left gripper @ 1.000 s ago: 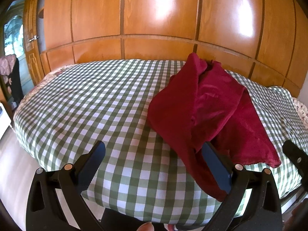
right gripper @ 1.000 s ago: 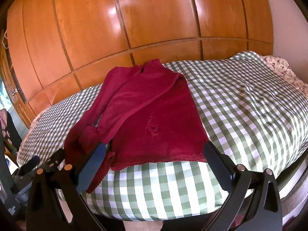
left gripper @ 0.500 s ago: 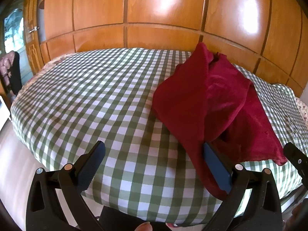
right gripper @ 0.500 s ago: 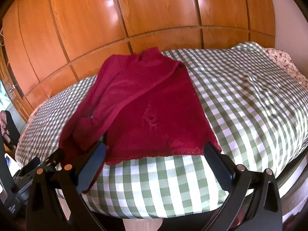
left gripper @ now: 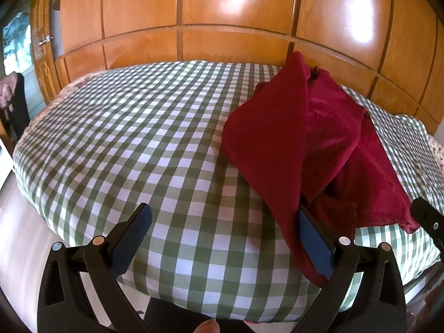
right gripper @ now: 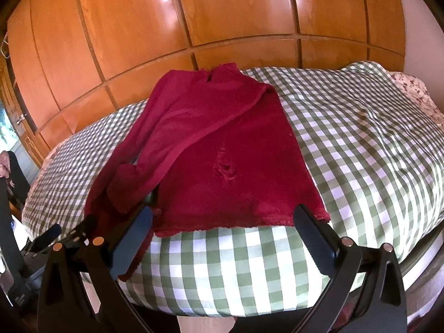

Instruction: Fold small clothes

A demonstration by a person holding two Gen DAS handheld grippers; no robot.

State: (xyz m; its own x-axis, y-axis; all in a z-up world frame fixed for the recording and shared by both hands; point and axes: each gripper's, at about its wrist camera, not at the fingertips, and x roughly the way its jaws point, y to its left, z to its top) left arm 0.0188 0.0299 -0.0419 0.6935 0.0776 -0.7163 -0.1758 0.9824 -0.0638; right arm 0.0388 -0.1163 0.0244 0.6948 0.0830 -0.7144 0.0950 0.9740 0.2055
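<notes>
Glossy orange-brown wooden wardrobe panels [right gripper: 222, 22] back the whole scene, and before them lies a bed under a green-and-white checked cover [left gripper: 133, 144], your working surface. On it rests the dark red knitted long-sleeved jumper [right gripper: 222, 149], neck toward the panels, hem near the front edge of the bed; one side and its sleeve are folded across the body, and a small hole shows in the knit near the middle. Your left gripper [left gripper: 224, 238] stands with its jaws wide apart, gripping nothing; its right-hand finger lies against the drooping sleeve end at the front edge, though whether it presses the cloth cannot be told. Your right gripper [right gripper: 222, 236] is likewise spread wide and empty, hovering just short of the hem, its fingers flanking the two lower corners. Judgement: you are early in the fold, with one side turned in and the lengthwise fold not yet made. The next move calls for a firm bite on the hem or the loose sleeve, taking all layers together so the folded side does not slip.
</notes>
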